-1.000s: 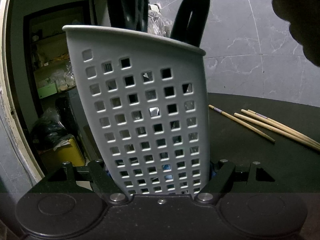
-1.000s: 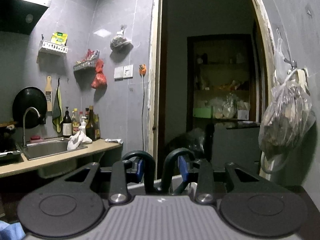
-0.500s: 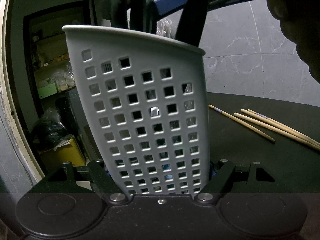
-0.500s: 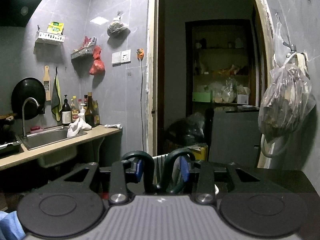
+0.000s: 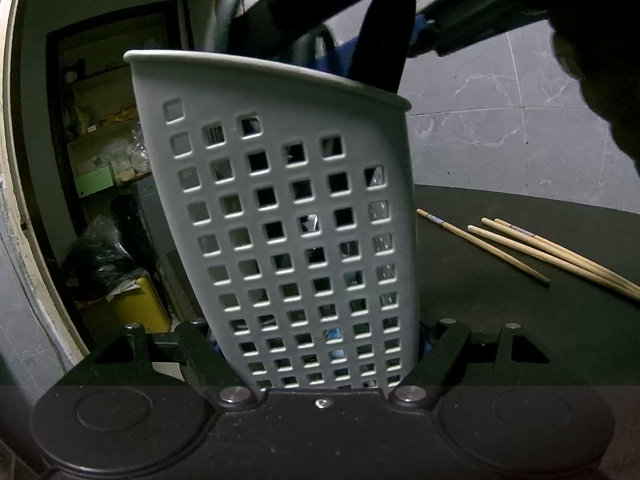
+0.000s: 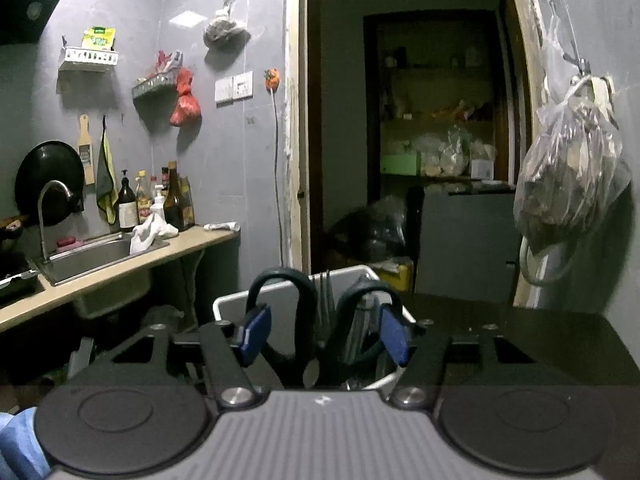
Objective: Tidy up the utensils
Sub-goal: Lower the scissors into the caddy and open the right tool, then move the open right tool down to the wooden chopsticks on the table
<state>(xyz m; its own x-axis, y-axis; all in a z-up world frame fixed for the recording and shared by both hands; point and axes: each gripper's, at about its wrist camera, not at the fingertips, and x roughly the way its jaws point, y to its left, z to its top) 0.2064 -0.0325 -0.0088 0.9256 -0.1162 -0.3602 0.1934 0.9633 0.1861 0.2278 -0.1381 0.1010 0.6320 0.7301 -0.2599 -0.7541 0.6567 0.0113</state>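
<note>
1. The table (image 5: 520, 340) is dark and flat; behind it is a grey tiled wall, an open doorway with shelves, and (in the right wrist view) a sink (image 6: 92, 256) with bottles (image 6: 160, 200) on a tan counter.
2. The left gripper (image 5: 316, 344) is clamped on the foot of a grey holder (image 5: 288, 208) full of square holes; the holder stands tall on the table and leans a little to the left in this view.
3. Black scissors (image 6: 320, 320) stand in the holder with the loops up and the blades down; a fork (image 6: 326, 300) stands between the loops, prongs up.
4. The right gripper (image 6: 320, 336) has just been opening; its blue pads (image 6: 254, 332) sit beside the loops, and the left pad looks as if it touches one.
5. Four chopsticks (image 5: 540, 252) lie flat on the table to the right, well apart from the holder, ends pointing at it; their far ends are cut off.
6. The scissor blades are hidden in the holder; the dark shapes at the top of the left view are blurry.
</note>
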